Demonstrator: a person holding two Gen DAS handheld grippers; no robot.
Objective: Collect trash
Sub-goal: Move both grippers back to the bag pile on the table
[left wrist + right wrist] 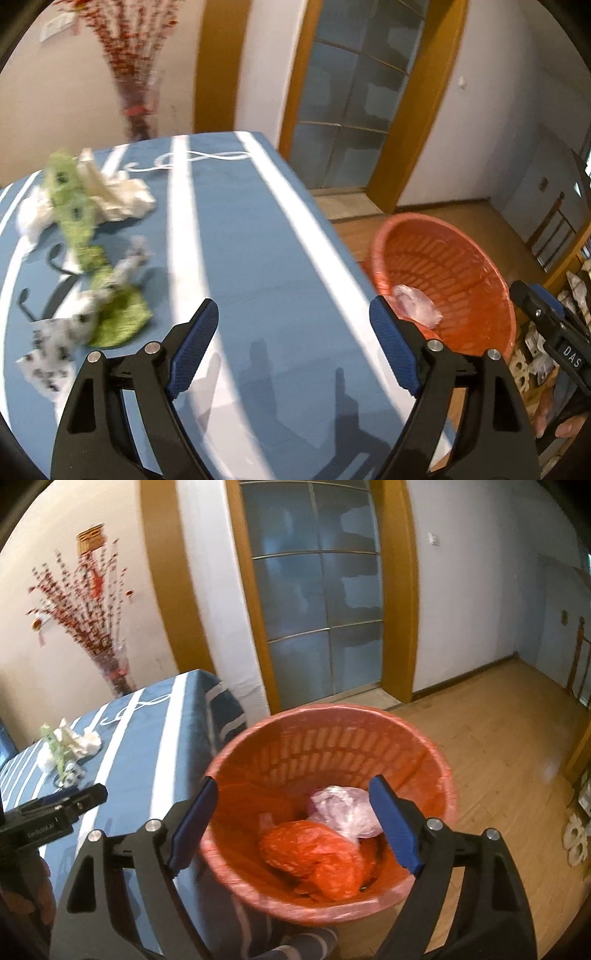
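Note:
My left gripper (293,314) is open and empty above the blue striped tablecloth (236,258). A pile of trash lies to its left: green wrappers (74,206), a cream crumpled paper (118,192), and black-and-white printed wrappers (55,347). An orange plastic basket (458,273) stands on the floor right of the table. My right gripper (291,794) is open and empty above that basket (332,734), which holds a red plastic bag (317,860) and a clear crumpled bag (343,808). The trash pile also shows in the right wrist view (70,746).
A vase with red branches (136,92) stands at the table's far edge. A glass door with a wooden frame (317,602) is behind. Wooden floor (498,738) lies right of the basket. White items (576,834) sit by the right edge.

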